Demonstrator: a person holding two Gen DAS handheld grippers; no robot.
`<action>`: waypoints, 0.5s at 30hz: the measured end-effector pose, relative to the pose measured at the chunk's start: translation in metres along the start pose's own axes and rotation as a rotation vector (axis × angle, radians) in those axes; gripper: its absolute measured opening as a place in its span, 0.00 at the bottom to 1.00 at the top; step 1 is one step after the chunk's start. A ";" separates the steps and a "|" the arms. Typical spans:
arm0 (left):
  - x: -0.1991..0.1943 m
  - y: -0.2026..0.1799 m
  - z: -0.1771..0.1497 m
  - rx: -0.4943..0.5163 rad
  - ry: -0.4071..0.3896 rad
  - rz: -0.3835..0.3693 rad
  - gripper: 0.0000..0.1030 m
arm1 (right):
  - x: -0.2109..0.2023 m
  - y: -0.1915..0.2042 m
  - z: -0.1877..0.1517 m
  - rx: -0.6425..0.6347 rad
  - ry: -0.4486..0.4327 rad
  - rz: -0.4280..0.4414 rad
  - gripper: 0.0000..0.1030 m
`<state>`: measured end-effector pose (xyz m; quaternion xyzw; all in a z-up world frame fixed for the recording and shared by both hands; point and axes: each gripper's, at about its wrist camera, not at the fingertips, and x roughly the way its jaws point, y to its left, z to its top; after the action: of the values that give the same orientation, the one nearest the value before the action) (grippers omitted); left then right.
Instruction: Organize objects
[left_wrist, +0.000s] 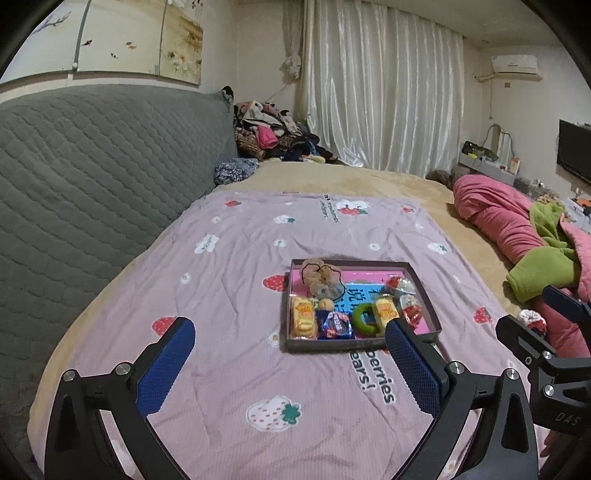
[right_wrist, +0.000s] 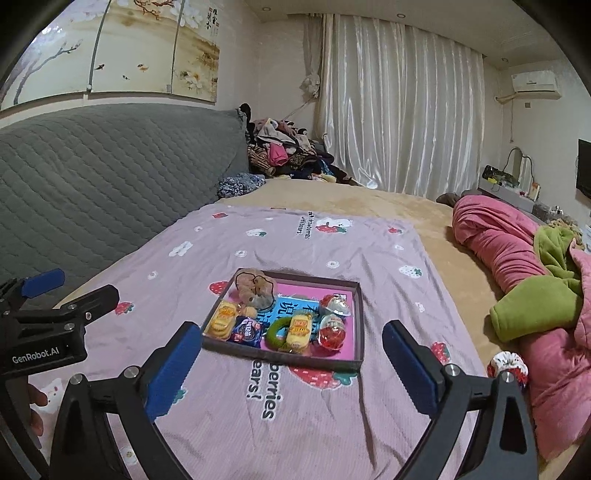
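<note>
A dark shallow tray (left_wrist: 354, 345) (right_wrist: 280, 356) with a pink floor lies on a lilac strawberry-print blanket (left_wrist: 229, 266). In it are beige scrunchies (left_wrist: 321, 275) (right_wrist: 255, 286), yellow snack packs (left_wrist: 303, 319) (right_wrist: 221, 319), a blue packet (left_wrist: 334, 325) (right_wrist: 247, 330), a green ring (left_wrist: 364, 319) (right_wrist: 275, 332) and two clear red egg toys (left_wrist: 412, 310) (right_wrist: 332, 332). A red-and-white scrunchie (left_wrist: 532, 319) (right_wrist: 506, 363) lies outside it, to the right. My left gripper (left_wrist: 290, 328) (right_wrist: 70, 291) and right gripper (right_wrist: 292, 332) (left_wrist: 539, 317) hover side by side short of the tray, both open and holding nothing.
A grey quilted backrest (left_wrist: 92, 166) runs along the left. A bunched pink quilt with green lining (left_wrist: 517, 229) (right_wrist: 517, 266) lies on the right. Clothes are piled (left_wrist: 269, 133) at the far corner by the white curtain (left_wrist: 384, 92). A hand (right_wrist: 35, 402) shows at the lower left.
</note>
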<state>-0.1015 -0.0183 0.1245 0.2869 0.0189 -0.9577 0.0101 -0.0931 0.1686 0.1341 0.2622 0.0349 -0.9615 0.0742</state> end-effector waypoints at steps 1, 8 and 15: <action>-0.001 0.001 -0.002 0.001 0.004 -0.003 1.00 | -0.001 0.000 -0.001 0.000 0.001 0.004 0.96; -0.010 0.000 -0.027 -0.005 0.034 -0.013 1.00 | -0.013 0.009 -0.018 -0.022 0.026 -0.002 0.97; -0.012 0.001 -0.044 0.003 0.043 -0.006 1.00 | -0.020 0.009 -0.037 -0.005 0.036 0.001 0.98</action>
<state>-0.0677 -0.0170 0.0946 0.3076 0.0185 -0.9513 0.0062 -0.0560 0.1657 0.1119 0.2793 0.0384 -0.9565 0.0749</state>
